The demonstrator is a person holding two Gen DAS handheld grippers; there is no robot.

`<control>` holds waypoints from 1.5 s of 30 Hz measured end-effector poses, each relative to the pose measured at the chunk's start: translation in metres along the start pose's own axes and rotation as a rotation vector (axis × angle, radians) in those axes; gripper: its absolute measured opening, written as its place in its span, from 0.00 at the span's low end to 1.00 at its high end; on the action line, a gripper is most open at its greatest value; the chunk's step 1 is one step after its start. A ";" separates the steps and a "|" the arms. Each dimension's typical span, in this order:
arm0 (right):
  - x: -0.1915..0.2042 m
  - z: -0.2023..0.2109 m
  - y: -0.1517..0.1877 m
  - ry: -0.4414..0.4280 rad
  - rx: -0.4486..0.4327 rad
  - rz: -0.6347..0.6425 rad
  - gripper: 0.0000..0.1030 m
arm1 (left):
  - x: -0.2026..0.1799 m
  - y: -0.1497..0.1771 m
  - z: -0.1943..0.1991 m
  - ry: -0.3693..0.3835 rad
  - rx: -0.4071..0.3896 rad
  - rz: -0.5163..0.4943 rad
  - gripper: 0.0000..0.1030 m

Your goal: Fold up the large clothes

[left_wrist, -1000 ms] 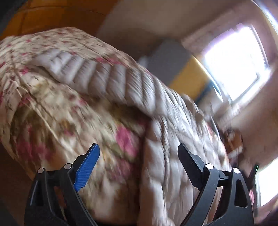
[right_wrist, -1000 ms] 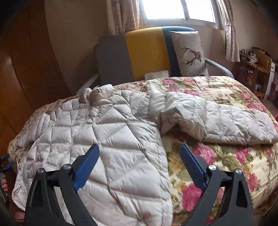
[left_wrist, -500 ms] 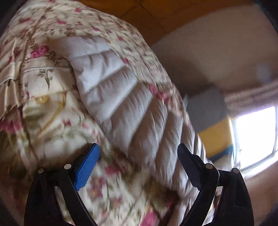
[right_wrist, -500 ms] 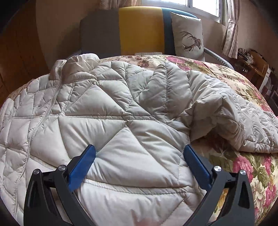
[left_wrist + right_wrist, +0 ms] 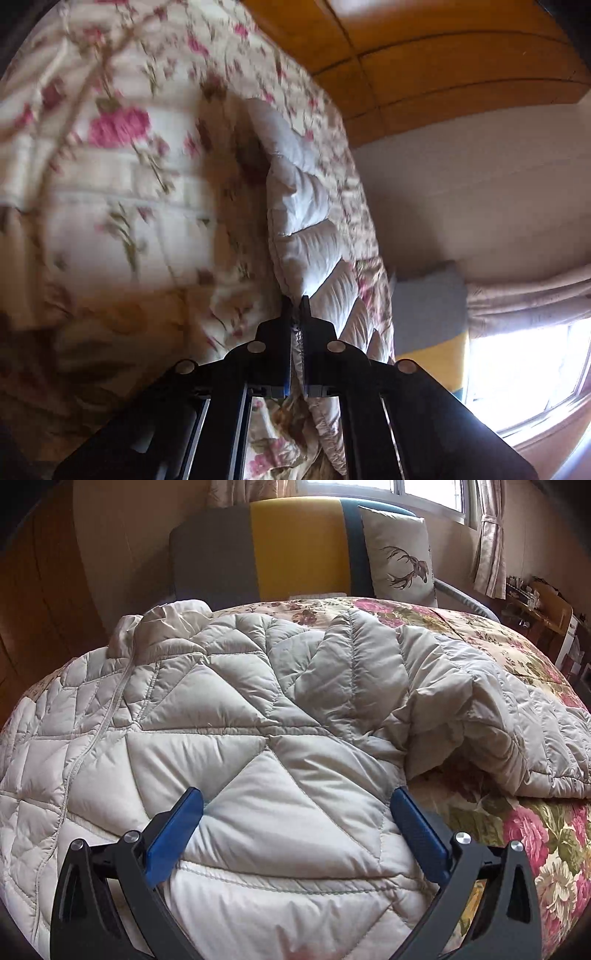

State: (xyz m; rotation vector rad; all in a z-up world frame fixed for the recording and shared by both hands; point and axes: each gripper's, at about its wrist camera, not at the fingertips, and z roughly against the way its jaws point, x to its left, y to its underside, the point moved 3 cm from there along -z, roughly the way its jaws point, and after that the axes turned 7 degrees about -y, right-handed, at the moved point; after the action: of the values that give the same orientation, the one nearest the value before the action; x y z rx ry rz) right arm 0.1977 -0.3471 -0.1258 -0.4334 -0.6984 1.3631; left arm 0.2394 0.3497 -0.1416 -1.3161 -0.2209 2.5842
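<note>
Left hand-held gripper [image 5: 294,306]: jaws together, clamped on stitched sleeve edge of puffy quilted cream jacket [image 5: 258,746]. Jacket lies spread on floral bedspread [image 5: 535,834], one sleeve rumpled. Right hand-held gripper [image 5: 295,812]: blue pads apart, straddling hem panel.

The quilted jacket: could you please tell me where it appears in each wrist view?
Left wrist: the quilted jacket runs as a narrow strip up the centre, its edge pinched between the left gripper fingers.
Right wrist: the jacket fills the centre and left.
Shared landmark: the floral bedspread.
</note>
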 end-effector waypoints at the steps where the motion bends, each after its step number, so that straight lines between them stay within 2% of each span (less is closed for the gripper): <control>1: 0.000 0.000 0.000 0.000 0.000 0.000 0.98 | 0.003 0.000 0.004 0.001 -0.004 0.005 0.02; 4: 0.000 0.000 0.000 -0.001 0.000 -0.001 0.98 | 0.007 0.006 0.011 0.017 -0.011 -0.007 0.02; 7: 0.000 0.000 0.000 -0.001 -0.002 -0.002 0.98 | 0.002 0.013 0.011 0.006 -0.002 -0.083 0.05; 8: 0.000 0.000 0.000 -0.001 -0.002 -0.002 0.98 | 0.002 0.015 0.011 -0.009 -0.001 -0.102 0.11; 10: 0.000 0.000 0.000 -0.004 -0.003 -0.004 0.98 | -0.003 0.016 0.009 0.037 0.009 -0.119 0.48; 11: 0.000 0.000 -0.001 -0.004 -0.003 -0.004 0.98 | -0.005 0.017 0.011 0.068 0.008 -0.124 0.55; 12: 0.000 0.000 -0.001 -0.004 -0.004 -0.004 0.98 | -0.013 0.017 0.011 0.083 -0.002 -0.131 0.68; 13: 0.000 0.000 -0.001 -0.003 -0.004 -0.004 0.98 | -0.018 0.018 0.009 0.075 -0.006 -0.135 0.76; 15: -0.001 0.000 -0.001 -0.003 -0.003 -0.004 0.98 | -0.027 0.016 0.000 0.033 -0.006 -0.142 0.77; 17: 0.000 0.000 -0.001 -0.003 -0.004 -0.004 0.98 | -0.029 0.010 -0.011 0.001 -0.010 -0.113 0.75; 18: 0.000 0.000 -0.001 -0.003 -0.004 -0.004 0.98 | -0.026 0.007 -0.014 -0.017 -0.014 -0.103 0.60; 19: -0.001 0.000 -0.001 -0.003 -0.004 -0.004 0.98 | -0.019 0.002 -0.018 -0.048 -0.011 -0.090 0.34; 20: -0.001 0.000 -0.001 -0.003 -0.004 -0.004 0.98 | -0.013 -0.001 -0.024 -0.085 0.009 -0.069 0.17; 21: -0.001 0.000 -0.001 -0.003 -0.004 -0.004 0.98 | -0.008 -0.003 -0.029 -0.097 0.035 -0.040 0.05; 23: -0.001 0.000 0.000 -0.004 -0.004 -0.004 0.98 | 0.000 -0.010 -0.025 -0.069 0.027 0.014 0.03; 26: -0.001 0.000 -0.001 -0.004 -0.005 -0.004 0.98 | -0.010 -0.017 -0.004 -0.033 -0.032 0.008 0.03; 28: -0.001 0.000 -0.001 -0.004 -0.005 -0.004 0.98 | -0.029 -0.017 0.016 0.030 -0.061 0.035 0.03; 29: -0.001 0.000 -0.001 -0.005 -0.005 -0.005 0.98 | -0.045 -0.016 0.025 0.055 -0.082 0.012 0.03; 32: -0.001 0.000 -0.001 -0.007 -0.007 -0.006 0.98 | -0.108 0.002 0.059 0.104 -0.169 -0.189 0.03; 35: -0.002 0.001 -0.001 -0.014 -0.012 -0.010 0.98 | -0.174 0.044 0.082 0.141 -0.234 -0.479 0.03; 36: -0.002 0.001 -0.002 -0.015 -0.013 -0.011 0.98 | -0.193 0.067 0.089 0.155 -0.249 -0.594 0.03; 37: -0.002 0.001 -0.002 -0.016 -0.014 -0.012 0.98 | -0.206 0.085 0.092 0.165 -0.255 -0.667 0.03; 41: -0.002 0.001 -0.002 -0.022 -0.018 -0.016 0.98 | -0.254 0.178 0.086 0.207 -0.229 -0.992 0.03; 45: -0.003 0.001 -0.002 -0.030 -0.021 -0.020 0.98 | -0.259 0.262 0.063 0.192 -0.109 -1.196 0.03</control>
State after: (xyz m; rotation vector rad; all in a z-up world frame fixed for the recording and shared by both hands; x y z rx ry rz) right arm 0.1981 -0.3504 -0.1249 -0.4228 -0.7405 1.3462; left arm 0.3000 0.0255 0.0337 -0.9656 -0.8179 1.4392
